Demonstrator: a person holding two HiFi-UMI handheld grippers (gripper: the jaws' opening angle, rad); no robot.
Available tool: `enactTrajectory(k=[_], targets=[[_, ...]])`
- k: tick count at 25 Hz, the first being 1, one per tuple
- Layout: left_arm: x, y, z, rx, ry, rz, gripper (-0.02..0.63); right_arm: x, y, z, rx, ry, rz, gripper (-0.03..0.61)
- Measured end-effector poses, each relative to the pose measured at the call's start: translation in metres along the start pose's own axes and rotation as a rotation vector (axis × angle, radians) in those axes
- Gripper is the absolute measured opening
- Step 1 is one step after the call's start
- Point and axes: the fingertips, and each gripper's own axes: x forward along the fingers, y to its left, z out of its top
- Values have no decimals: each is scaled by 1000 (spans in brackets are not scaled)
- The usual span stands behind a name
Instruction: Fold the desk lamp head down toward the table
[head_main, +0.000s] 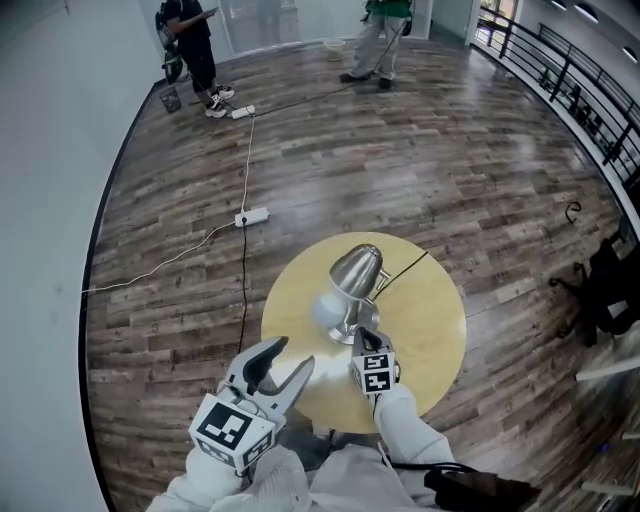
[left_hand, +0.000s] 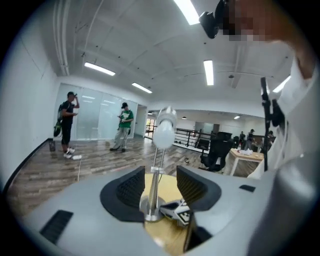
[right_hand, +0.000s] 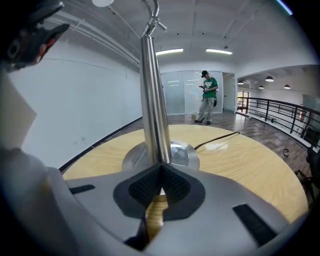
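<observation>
Two grippers over a round wooden table (head_main: 430, 335), desk lamp (head_main: 350, 300) upright near its middle, metal shade (head_main: 358, 270) high on the pole (right_hand: 152, 100) with the white bulb (head_main: 328, 310) at its mouth. Right gripper (head_main: 366, 338) low on the tabletop, jaws closed together with nothing between them, tips right at the foot of the pole, against the round base (right_hand: 182, 155). Left gripper (head_main: 293, 352) raised by the table's near edge, jaws spread wide and empty, pole framed in the gap but beyond the pads. Black cord (head_main: 405, 268) trailing off the table's far side. One person (head_main: 190, 45) and another (head_main: 380, 40) standing on the wood floor (head_main: 400, 150), well apart from the table.
</observation>
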Motion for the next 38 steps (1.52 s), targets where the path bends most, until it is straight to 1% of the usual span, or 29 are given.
enactTrajectory(k=[2,3,4,6,7,8,10,12,15,18,23,28,32,38], targets=[[-7,-7,60,119,-40,-55,190,-1,1,-1,-12,3,11,12],[-6,-11,82,183,-26,-81,201,-1,2,-2,-24,7,18,12],[-1,-14,98,245,16,-100,206,-2,3,-3,-39,11,26,12],[26,-19,118,365,120,-124,206,-2,3,-3,-61,19,37,12],[42,-22,126,419,151,-133,206,-3,3,-3,-60,21,41,12],[57,-25,130,457,179,-137,206,-3,3,-4,-54,22,43,12],[74,-31,130,491,245,-132,206,-5,3,-3,-46,18,41,12],[79,-35,127,491,285,-124,206,-5,4,-2,-61,8,36,12],[84,-36,128,468,305,-101,212,-5,4,-5,-76,26,48,12],[87,-35,131,430,323,-107,212,-6,3,-3,-70,37,54,12],[81,-31,129,370,304,-126,209,-6,4,-3,-53,42,50,12],[72,-27,126,348,303,-118,209,1,2,-3,-79,39,46,12],[65,-26,119,330,323,-115,209,-2,6,-3,-65,60,52,12],[49,-25,106,309,298,-86,209,-3,6,-1,-60,59,36,12]])
